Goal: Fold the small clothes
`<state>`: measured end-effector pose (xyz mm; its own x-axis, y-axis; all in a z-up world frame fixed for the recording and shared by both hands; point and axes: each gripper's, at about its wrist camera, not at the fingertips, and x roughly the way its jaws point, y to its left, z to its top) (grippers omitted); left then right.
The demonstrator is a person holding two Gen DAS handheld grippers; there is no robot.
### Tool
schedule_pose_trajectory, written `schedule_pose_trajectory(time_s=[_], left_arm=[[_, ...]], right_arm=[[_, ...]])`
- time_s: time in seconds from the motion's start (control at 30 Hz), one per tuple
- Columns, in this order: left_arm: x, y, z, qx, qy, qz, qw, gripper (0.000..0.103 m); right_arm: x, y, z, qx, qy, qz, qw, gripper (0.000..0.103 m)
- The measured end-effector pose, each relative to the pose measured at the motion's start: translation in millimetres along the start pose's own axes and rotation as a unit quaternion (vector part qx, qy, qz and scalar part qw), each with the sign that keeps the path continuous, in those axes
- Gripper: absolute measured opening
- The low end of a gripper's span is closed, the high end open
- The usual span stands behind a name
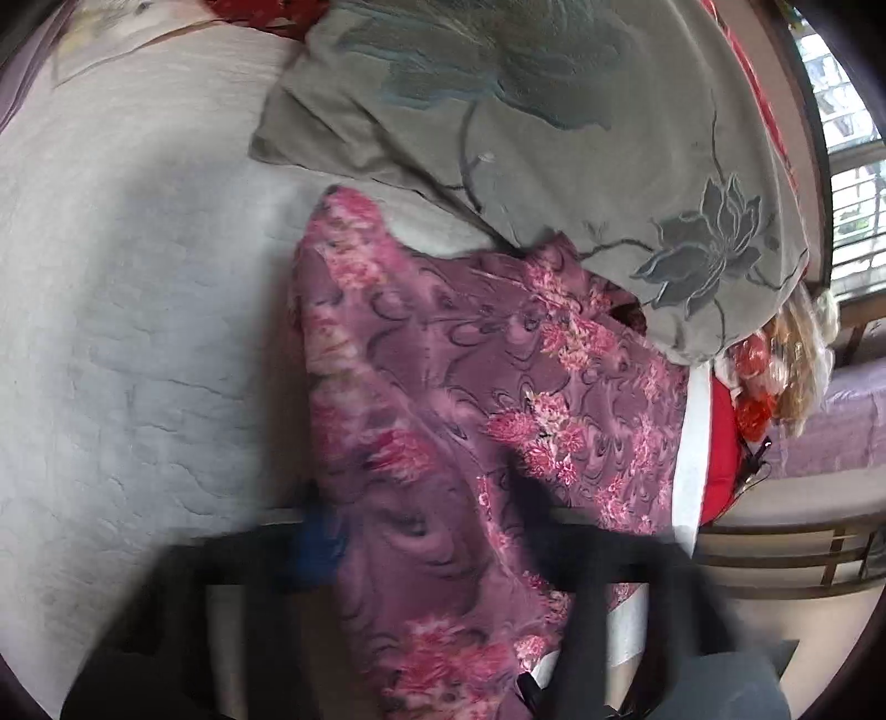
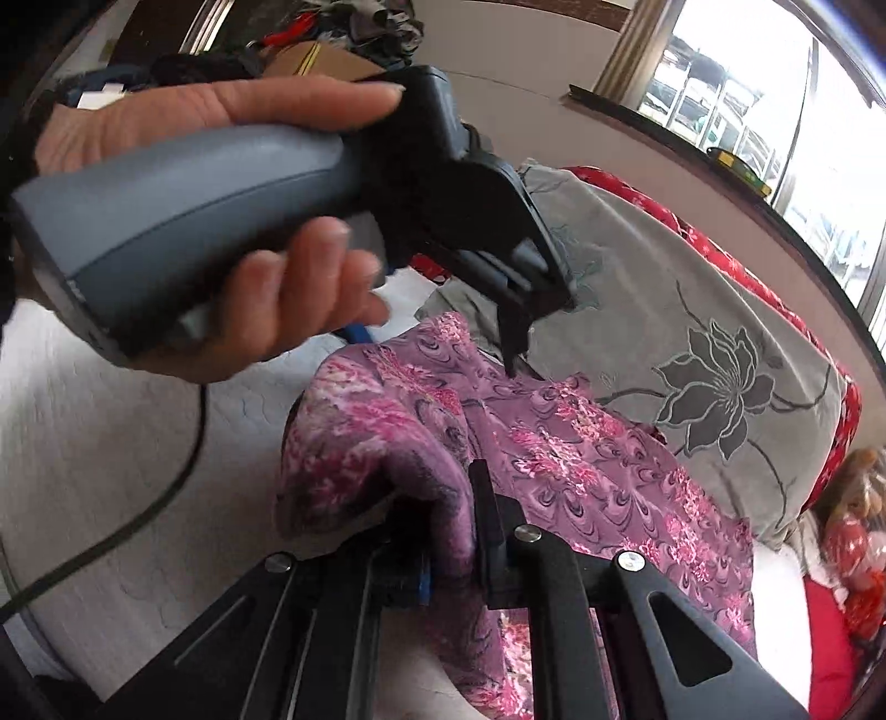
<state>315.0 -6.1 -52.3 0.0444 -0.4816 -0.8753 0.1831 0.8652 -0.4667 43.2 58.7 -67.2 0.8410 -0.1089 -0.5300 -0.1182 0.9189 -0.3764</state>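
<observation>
Purple floral garment [image 1: 443, 387] between claw [image 1: 426, 531] fingers

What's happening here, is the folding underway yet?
Yes. A person is working a purple floral garment on a white bed cover. The right gripper is clamped on a bunched fold at its near edge. The left gripper, held in the left hand, pinches the far edge beside a grey flowered pillow.

I see a bed [image 1: 138, 310] covered with a white quilted sheet. At its far side lies a grey blanket [image 2: 692, 332] with dark embroidered flowers, over a red patterned cover [image 2: 720, 260]. Behind runs a pale wall [image 2: 554, 72]. Bright daylight pours through a window [image 2: 736, 99] on the right, with a curtain [image 2: 637, 39] beside it.
</observation>
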Motion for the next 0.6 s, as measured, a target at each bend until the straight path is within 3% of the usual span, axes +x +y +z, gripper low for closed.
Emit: schedule_pose_trajectory(time_s=[0.17,0.43,0.6], left_arm=[[-15,-17,-2,-0.003,-0.024,0.027,0.9994,0.011],[-38,-77,-13,0.024,-0.059,0.047,0.9968,0.008],[-39,-122,-26,0.052,-0.074,0.06,0.9941,0.007]], right_arm=[[-3,-15,-1,0.029,-0.002,0.012,0.999,0.01],[-27,-64,-3,0.118,-0.013,0.024,0.993,0.01],[-44,-110,-14,0.185,-0.017,0.034,0.982,0.009]])
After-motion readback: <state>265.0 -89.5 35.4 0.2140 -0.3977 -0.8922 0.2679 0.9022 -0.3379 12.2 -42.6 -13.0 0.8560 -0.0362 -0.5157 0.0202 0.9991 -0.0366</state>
